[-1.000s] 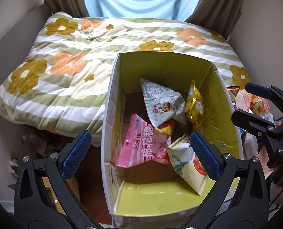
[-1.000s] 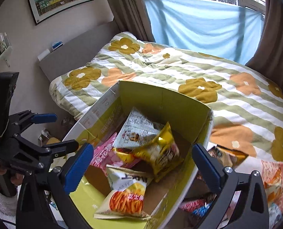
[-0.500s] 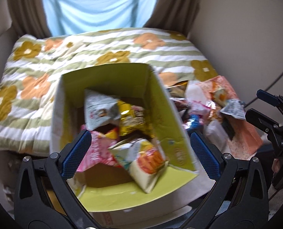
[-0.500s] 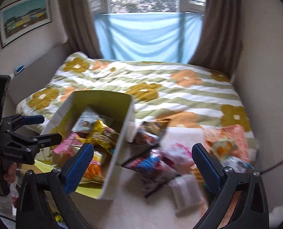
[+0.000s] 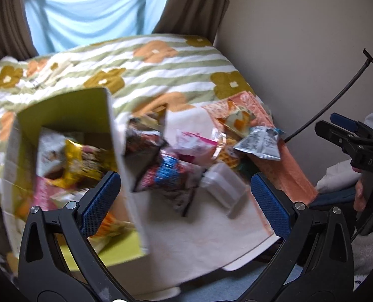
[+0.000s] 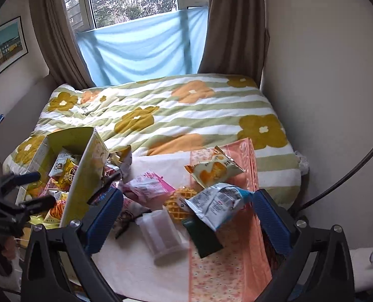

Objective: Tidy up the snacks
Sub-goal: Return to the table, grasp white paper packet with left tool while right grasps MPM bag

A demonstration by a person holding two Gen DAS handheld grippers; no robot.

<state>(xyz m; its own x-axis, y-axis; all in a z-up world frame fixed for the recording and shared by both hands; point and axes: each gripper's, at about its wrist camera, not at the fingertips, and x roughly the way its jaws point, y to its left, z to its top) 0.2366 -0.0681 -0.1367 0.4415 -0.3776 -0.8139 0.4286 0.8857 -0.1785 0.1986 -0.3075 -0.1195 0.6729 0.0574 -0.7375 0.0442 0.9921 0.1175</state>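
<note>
A bed with a flowered, green-striped quilt [image 6: 176,115] fills the room under the window, and at its near end lies a white and peach cloth [image 6: 226,264] strewn with loose snacks. The left gripper [image 5: 186,196] hangs over this heap with its 2 blue-padded fingers spread wide and nothing between them; the right gripper [image 6: 186,216] hovers there too, jaws likewise wide apart and empty. To the left stands an open cardboard box [image 6: 85,166] with a yellow-green inside, already holding several packets, among them a gold bag [image 5: 85,161] and a pink one [image 5: 41,193]. Just beside the box's right wall, on the cloth, a dark red and blue packet [image 5: 166,173] lies blurred. Farther right a pink-and-white packet [image 6: 148,186] rests near a waffle-patterned snack [image 6: 178,203], with a silvery white bag [image 6: 216,203] overlapping it. A cream bag with orange print [image 6: 211,168] sits behind those, on the peach strip. A clear plastic container [image 6: 161,231] lies in front, next to a dark green packet [image 6: 204,234].
</note>
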